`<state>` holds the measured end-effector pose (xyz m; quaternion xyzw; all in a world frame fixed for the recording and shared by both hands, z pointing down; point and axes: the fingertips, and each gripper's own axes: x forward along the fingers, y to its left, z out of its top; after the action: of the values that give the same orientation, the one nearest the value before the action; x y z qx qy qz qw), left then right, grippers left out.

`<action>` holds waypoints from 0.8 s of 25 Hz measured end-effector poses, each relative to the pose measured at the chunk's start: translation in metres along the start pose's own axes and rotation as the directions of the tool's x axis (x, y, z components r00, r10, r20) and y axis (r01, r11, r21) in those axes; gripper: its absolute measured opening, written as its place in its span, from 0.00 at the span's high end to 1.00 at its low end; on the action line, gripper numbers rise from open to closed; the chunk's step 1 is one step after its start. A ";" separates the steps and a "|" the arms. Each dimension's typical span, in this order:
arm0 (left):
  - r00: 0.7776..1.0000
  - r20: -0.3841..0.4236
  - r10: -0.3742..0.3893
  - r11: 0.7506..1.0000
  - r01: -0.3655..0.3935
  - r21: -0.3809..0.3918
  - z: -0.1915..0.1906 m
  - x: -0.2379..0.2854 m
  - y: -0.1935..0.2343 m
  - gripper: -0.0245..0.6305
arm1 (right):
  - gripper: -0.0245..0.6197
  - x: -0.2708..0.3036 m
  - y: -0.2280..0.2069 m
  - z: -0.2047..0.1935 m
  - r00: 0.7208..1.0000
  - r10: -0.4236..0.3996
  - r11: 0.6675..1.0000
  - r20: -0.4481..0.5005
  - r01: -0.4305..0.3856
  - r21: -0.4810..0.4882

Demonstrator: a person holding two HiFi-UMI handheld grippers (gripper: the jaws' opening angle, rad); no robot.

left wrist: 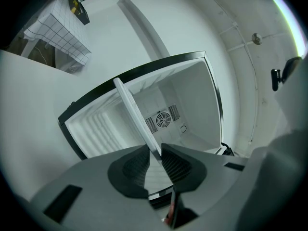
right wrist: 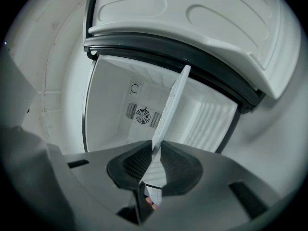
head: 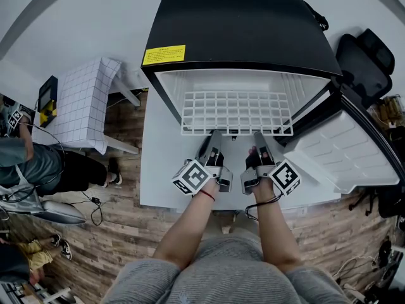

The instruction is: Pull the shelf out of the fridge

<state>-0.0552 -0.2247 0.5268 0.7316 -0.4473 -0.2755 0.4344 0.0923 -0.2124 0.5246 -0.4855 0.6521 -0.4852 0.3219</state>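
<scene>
Reader: Fridge [head: 240, 24], black-topped, on a white bench [head: 155, 170], with its door [head: 345, 151] swung wide to the right. Where does the shelf stand?

Author: Wire shelf [head: 237, 113] lies level, spanning the white side walls. Its rear part is inside the cabinet and its front rail projects toward the person. Each gripper view shows it edge-on, running back toward the fan grille [left wrist: 163, 120] on the rear wall.

Reader: And the grip?

Author: Left claw [head: 214, 135] pinches the front rail left of centre. Right claw [head: 258, 135] pinches it right of centre, near the first. In both gripper views the ribbed pads [left wrist: 134, 167] press on opposite faces of the shelf edge, with no gap showing.

Reader: How is the pull best made?

Author: By judgement, both claws should travel straight back toward the body at equal pace, with the shelf held level. An uneven pull would likely skew the grid and wedge a corner against a side wall. Because the two grips sit close to the middle, they give little leverage against twist, so a slow draw is safer. Whether the walls carry a stop cannot be told; if the shelf resists, a slight lift of the front rail may free it. Once the rear edge leaves its support, the whole weight passes to the claws, so the pinch must stay firm. The open door looks clear of the path.
</scene>
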 end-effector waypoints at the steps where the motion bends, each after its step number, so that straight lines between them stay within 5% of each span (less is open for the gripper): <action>1: 1.000 -0.002 0.000 1.000 0.000 -0.003 0.000 0.000 0.000 0.83 | 0.86 0.000 0.000 0.000 1.000 0.001 1.000 0.001 -0.001 0.004; 20: 1.000 0.008 -0.010 1.000 0.010 -0.029 -0.001 -0.007 -0.005 0.84 | 0.86 -0.007 0.002 -0.002 1.000 -0.001 1.000 0.002 0.001 0.001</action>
<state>-0.0554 -0.2171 0.5224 0.7265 -0.4412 -0.2870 0.4418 0.0923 -0.2048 0.5230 -0.4862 0.6511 -0.4854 0.3226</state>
